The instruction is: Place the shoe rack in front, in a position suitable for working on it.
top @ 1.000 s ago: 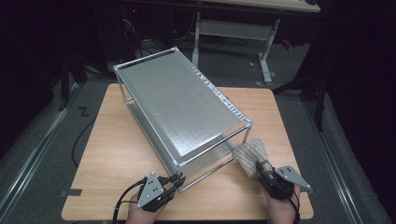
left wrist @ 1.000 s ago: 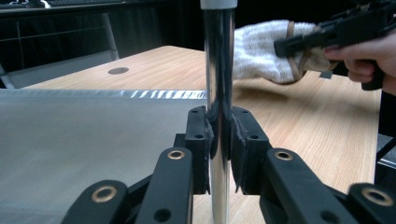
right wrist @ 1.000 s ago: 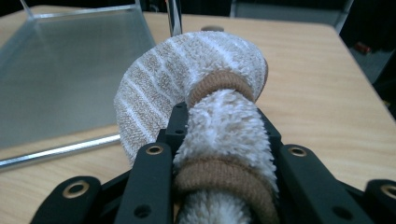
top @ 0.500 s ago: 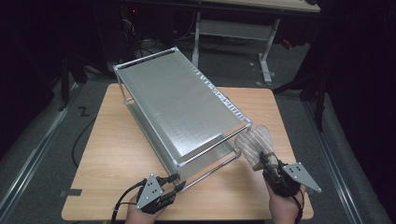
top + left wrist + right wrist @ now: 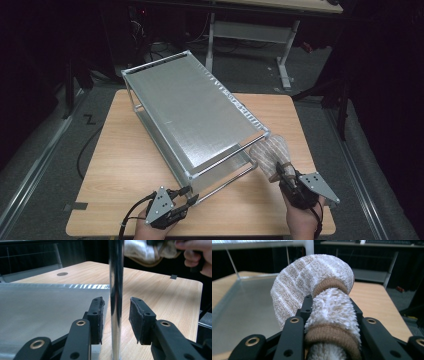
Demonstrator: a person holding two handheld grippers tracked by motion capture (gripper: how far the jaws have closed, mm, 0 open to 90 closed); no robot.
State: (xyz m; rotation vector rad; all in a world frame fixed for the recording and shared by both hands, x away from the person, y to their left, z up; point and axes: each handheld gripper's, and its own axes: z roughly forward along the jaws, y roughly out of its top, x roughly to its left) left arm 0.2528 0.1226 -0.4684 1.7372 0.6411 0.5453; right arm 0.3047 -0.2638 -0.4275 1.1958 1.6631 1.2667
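Left claw (image 5: 116,320), just been spreading, straddles metal rack's (image 5: 195,112) near-corner post (image 5: 116,290) ungripped; right claw (image 5: 332,322) pinches rolled towel (image 5: 319,290), next likely shelving it.

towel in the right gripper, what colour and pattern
Beige-and-white checked terry towel with tan trim, best seen in the right gripper view.

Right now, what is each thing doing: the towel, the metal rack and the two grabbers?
Towel: bunched, clamped in the right gripper.
Metal rack: upright on the table, shelves bare.
Left gripper: jaws just opened, rack post between them, pads off it.
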